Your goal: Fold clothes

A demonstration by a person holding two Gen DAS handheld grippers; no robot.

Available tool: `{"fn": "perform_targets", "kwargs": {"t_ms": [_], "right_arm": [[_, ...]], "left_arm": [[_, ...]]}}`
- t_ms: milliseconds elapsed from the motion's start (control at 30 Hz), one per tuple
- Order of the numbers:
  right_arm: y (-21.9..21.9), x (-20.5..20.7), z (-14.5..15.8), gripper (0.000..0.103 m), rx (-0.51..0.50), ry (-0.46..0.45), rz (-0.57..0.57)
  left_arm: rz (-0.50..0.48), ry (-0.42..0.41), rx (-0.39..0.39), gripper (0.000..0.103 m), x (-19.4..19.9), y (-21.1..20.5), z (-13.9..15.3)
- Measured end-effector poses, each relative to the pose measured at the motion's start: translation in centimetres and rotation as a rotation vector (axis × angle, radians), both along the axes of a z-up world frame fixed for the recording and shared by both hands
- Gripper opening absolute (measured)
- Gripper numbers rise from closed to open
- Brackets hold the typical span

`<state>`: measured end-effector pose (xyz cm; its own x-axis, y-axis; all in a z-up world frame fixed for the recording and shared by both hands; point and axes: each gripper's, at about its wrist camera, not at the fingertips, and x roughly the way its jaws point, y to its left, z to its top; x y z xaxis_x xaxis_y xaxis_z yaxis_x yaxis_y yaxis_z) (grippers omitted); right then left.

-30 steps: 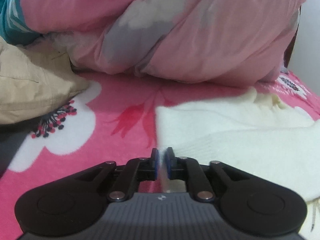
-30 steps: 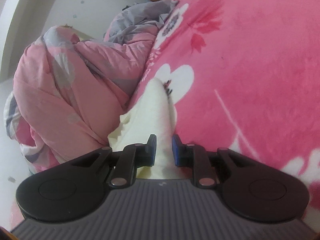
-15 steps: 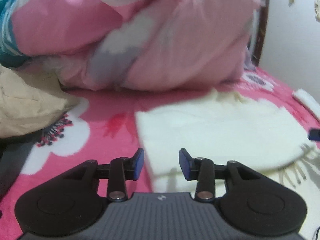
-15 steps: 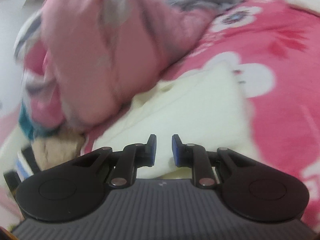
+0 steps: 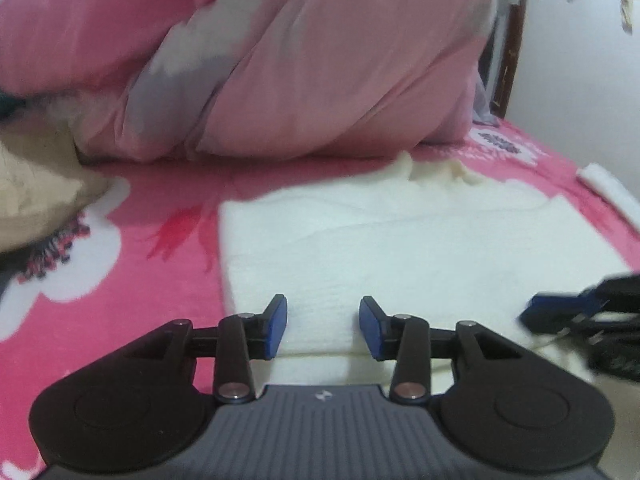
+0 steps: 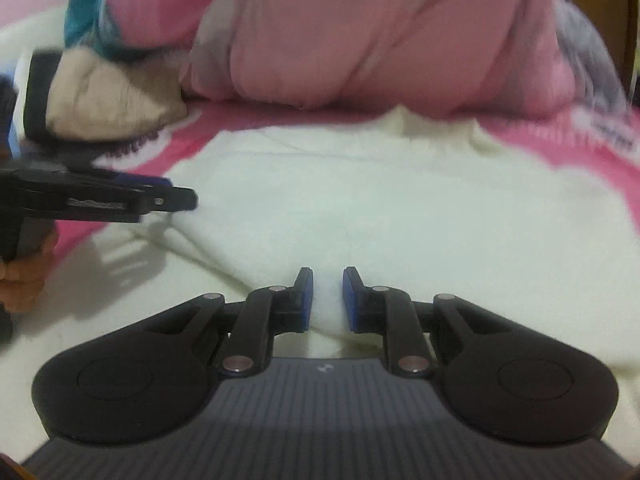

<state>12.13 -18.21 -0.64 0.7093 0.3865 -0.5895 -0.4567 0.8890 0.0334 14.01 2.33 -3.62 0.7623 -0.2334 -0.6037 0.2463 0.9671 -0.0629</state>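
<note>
Two hand-held grippers hang low over a cream knitted garment (image 5: 400, 248) that lies spread flat on a pink flowered blanket (image 5: 152, 264). From the left wrist view, the left gripper (image 5: 323, 327) has its blue-padded fingers (image 5: 277, 326) set wide apart with nothing between them; the near folded edge of the garment runs just ahead of and under the fingertips, and its left edge falls slightly left of the left finger. Off to this gripper's right, the blurred blue tip of the right gripper (image 5: 560, 306) reaches in over the garment's right part. From the right wrist view, the right gripper (image 6: 328, 300) has a narrow gap between its pads, parted and clamping nothing, while the cream cloth fills the space directly ahead and beneath. To its left, the left gripper (image 6: 176, 199) shows side-on above the garment's left edge, with part of a hand (image 6: 24, 280) holding it at the frame's edge. Beyond the garment, ahead of both grippers, a bunched pink and grey quilt (image 5: 304, 64) rises, with a beige cushion (image 6: 108, 96) lying ahead and to the left.
</note>
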Motion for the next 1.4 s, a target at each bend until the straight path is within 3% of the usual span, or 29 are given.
{"fn": "perform_targets", "kwargs": {"t_ms": [167,300,367,500,767,833,933,1267,1400], "right_arm": [[-2.8,-1.8,2.0,0.016,0.027,-0.069,-0.076],[-4.7,-0.9,-0.7,0.015,0.019,0.015,-0.134],[-5.5,-0.6,-0.7,0.014,0.078,0.039,-0.154],[-6.5,-0.5,2.7,0.015,0.098,-0.086,-0.189],[-13.3,6.3,-2.1,0.012,0.133,0.049,-0.400],[-14.3,6.5,-1.4,0.012,0.173,0.079,-0.411],[-14.9,8.1,-1.7,0.012,0.166,0.077,-0.440],[-16.9,13.7,-2.9,0.011,0.127,0.057,-0.543],[-17.1,13.4,-2.8,0.011,0.138,0.048,-0.548]], "left_arm": [[-0.028,-0.061,-0.016,0.049,-0.9,-0.2,1.1],[-0.050,-0.060,-0.014,0.058,-0.7,-0.7,0.6],[-0.056,-0.046,-0.013,0.058,-0.4,-0.9,0.1],[-0.069,-0.019,-0.010,0.058,0.2,-1.3,-1.0],[-0.065,-0.028,-0.065,0.058,0.2,-0.6,-1.8],[-0.066,-0.023,-0.084,0.058,0.3,-0.3,-1.8],[-0.065,-0.012,-0.121,0.058,0.4,0.2,-2.0],[-0.067,-0.016,-0.134,0.058,0.3,0.3,-2.3],[-0.065,-0.020,-0.133,0.058,0.2,0.3,-2.2]]}}
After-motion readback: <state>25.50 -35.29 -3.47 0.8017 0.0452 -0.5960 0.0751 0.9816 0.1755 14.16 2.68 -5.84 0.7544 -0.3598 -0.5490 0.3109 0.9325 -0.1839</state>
